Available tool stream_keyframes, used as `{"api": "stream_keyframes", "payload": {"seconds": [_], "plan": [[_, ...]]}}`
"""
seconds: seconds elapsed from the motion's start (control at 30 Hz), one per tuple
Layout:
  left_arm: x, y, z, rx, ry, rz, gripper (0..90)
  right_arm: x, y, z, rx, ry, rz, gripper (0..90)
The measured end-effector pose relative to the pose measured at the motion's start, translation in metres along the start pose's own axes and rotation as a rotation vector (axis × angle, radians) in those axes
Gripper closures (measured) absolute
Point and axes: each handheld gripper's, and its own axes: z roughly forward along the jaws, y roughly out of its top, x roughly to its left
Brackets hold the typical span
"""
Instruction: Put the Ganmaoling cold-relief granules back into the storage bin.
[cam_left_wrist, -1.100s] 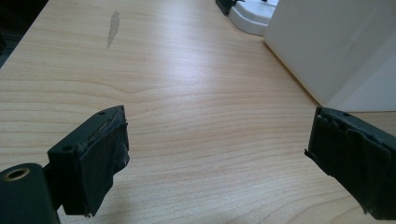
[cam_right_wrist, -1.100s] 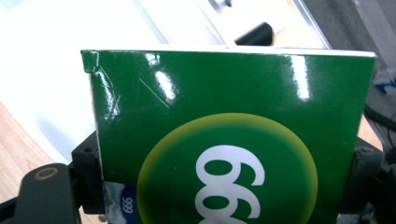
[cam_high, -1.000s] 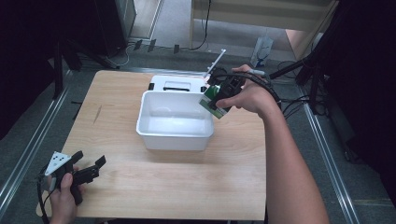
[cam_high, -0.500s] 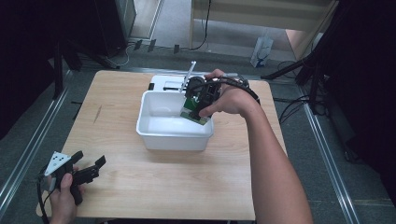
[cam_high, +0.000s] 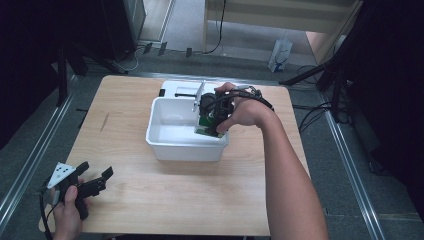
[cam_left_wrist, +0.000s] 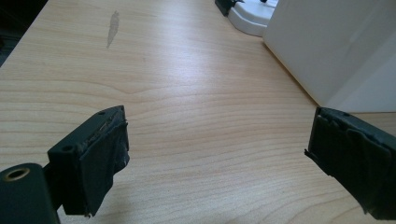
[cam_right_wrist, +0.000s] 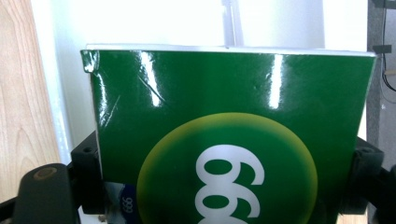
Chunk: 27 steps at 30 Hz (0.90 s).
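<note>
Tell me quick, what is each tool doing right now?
Left tool: open, holding nothing, low over the wooden table.
Right tool: closed on a green box, over the white bin.

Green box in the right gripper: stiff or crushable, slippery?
The green box looks like thin glossy card: a dented corner and creases suggest it crushes easily. The sheen hints it may slip, though the right gripper clamps both sides. Probably light; it hangs over the white bin.

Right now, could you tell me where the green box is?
The green box is clamped in the right gripper, held over the right side of the white tub at the table's middle.
</note>
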Motion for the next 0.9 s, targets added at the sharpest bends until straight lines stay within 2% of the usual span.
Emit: {"api": "stream_keyframes", "payload": {"seconds": [0.2, 0.27, 0.3, 0.4, 0.43, 0.47, 0.57, 0.77, 0.9], "plan": [[0.0, 0.0, 0.0, -0.003, 0.001, -0.003, 5.7, 0.001, -0.001, 0.012, 0.013, 0.009, -0.04, 15.9], [0.001, 0.0, 0.0, -0.007, 0.001, -0.007, 5.7, 0.002, -0.001, 0.016, 0.023, 0.016, -0.03, 15.9], [0.001, 0.0, 0.0, -0.008, 0.0, -0.008, 5.7, 0.0, -0.002, 0.022, 0.016, 0.021, -0.052, 15.9], [0.001, 0.0, -0.001, -0.01, 0.001, -0.011, 5.7, 0.0, -0.002, 0.029, 0.018, 0.029, -0.061, 15.8], [0.001, 0.0, -0.001, -0.01, 0.001, -0.012, 5.7, 0.0, -0.002, 0.031, 0.019, 0.033, -0.062, 15.8], [0.001, 0.0, -0.001, -0.01, 0.001, -0.012, 5.7, 0.001, -0.002, 0.033, 0.035, 0.037, -0.04, 15.8], [0.001, 0.0, -0.001, -0.012, 0.0, -0.014, 5.7, -0.001, -0.002, 0.039, 0.025, 0.047, -0.054, 15.8], [0.002, 0.0, -0.001, -0.009, -0.003, -0.013, 5.7, -0.002, -0.002, 0.054, 0.035, 0.076, -0.038, 15.8], [0.002, 0.0, -0.001, -0.011, -0.003, -0.017, 5.7, -0.002, 0.0, 0.067, 0.082, 0.098, -0.039, 15.7]]}}
